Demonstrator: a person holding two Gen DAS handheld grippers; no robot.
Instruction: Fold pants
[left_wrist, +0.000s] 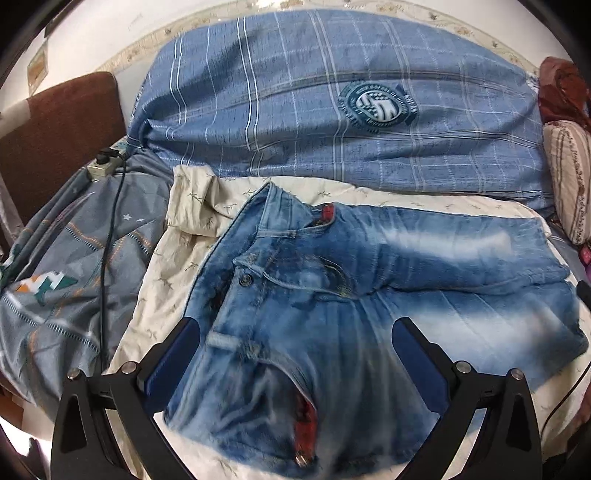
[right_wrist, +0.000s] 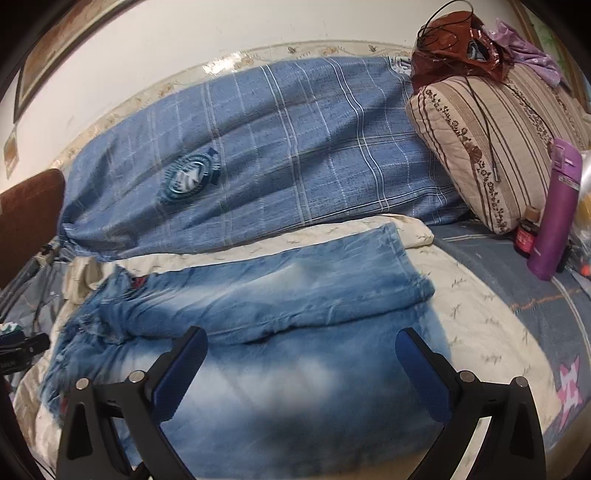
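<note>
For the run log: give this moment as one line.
task: fold pants | jeans: flat on cream sheet | left gripper: open over waistband | right gripper: open over leg | grasp: none

the left wrist view looked forward and down from close above the waist end of the jeans (left_wrist: 332, 295). the right wrist view did likewise over the legs (right_wrist: 295, 314). both shared the jeans and the blue checked quilt (left_wrist: 332, 110) behind.

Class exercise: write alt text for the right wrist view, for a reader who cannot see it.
Faded blue jeans lie spread on a cream sheet, with the open right gripper above them, holding nothing. Behind lie a blue checked duvet, a striped pillow and a purple bottle.
</note>
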